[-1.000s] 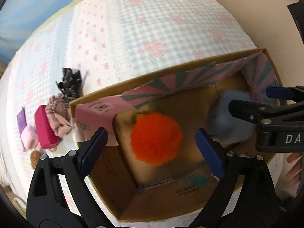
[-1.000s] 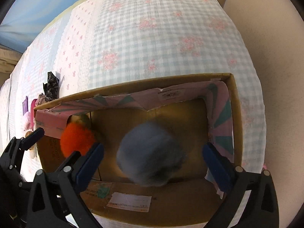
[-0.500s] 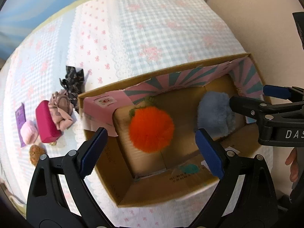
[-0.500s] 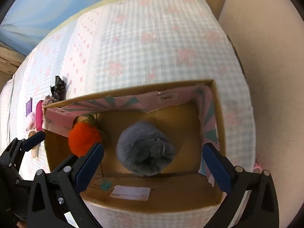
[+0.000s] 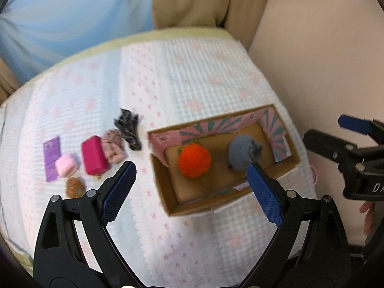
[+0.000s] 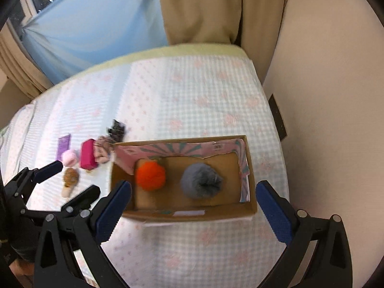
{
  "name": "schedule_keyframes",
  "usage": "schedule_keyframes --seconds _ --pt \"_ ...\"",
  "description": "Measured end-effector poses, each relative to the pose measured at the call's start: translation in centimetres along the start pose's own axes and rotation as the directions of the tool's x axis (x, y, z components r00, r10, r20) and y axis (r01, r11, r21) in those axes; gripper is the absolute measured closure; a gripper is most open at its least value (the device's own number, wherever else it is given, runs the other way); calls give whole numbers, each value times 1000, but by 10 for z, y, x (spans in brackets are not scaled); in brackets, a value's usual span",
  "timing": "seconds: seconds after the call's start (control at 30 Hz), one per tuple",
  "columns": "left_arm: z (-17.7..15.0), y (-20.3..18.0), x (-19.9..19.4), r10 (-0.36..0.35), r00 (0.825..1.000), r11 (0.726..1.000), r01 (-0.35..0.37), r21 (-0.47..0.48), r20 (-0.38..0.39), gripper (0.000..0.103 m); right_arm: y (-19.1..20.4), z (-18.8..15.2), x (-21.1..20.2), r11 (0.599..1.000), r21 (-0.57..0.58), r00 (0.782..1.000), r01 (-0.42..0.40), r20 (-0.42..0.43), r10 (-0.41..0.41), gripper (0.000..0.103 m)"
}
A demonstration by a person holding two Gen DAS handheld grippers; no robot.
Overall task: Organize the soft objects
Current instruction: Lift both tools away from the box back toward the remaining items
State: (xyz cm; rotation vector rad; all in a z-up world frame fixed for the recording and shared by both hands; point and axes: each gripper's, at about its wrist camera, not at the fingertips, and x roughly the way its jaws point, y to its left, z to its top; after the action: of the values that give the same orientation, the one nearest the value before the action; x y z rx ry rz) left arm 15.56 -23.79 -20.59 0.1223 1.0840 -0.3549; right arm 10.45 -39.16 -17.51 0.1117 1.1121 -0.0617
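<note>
An open cardboard box (image 5: 291, 165) (image 6: 192, 216) stands on the bed. Inside lie an orange fluffy ball (image 5: 195, 160) (image 6: 150, 176) on the left and a grey fluffy ball (image 5: 243, 153) (image 6: 201, 183) on the right. My left gripper (image 5: 190, 192) is open and empty, high above the box's near left side. My right gripper (image 6: 193, 210) is open and empty, above the box's near wall. Left of the box lie a black bow (image 5: 128, 129), a beige scrunchie (image 5: 113, 148), a magenta block (image 5: 94, 158), a pink puff (image 5: 66, 167) and a brown toy (image 5: 75, 187).
The bed has a pale checked cover (image 6: 182, 100) with pink bows. A purple card (image 5: 51, 158) lies at the far left of the loose items. A beige wall (image 6: 331, 96) runs along the right. Curtains (image 6: 199, 9) hang behind the bed.
Both grippers have risen and drawn back from the box, leaving the orange and grey balls inside. The view is now wider and takes in the whole bed.
</note>
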Motion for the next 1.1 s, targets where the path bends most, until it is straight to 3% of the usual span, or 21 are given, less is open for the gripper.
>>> schedule_keyframes --seconds 0.27,0.4,0.53,0.63,0.83,1.1 --pt "-28 38 -114 47 987 998 -40 -47 156 10 37 -25 -78 999 -21 992 -34 124 36 0" --pt "-46 63 -146 106 975 992 -90 -90 197 10 63 -32 -105 996 -86 983 9 185 7 0" --pt "-68 98 -168 153 964 980 -120 -159 217 10 91 -38 -116 989 -151 972 4 232 32 0" --pt "-84 124 -175 189 955 969 -143 -202 228 10 116 -40 -115 981 -196 962 -4 266 57 0" --pt "-108 184 -169 217 954 952 -159 -262 207 10 175 -43 -94 972 -226 960 -65 250 123 0" --pt "-127 255 -115 174 968 969 -135 -209 180 10 249 -42 -33 978 -196 960 -70 255 120 0"
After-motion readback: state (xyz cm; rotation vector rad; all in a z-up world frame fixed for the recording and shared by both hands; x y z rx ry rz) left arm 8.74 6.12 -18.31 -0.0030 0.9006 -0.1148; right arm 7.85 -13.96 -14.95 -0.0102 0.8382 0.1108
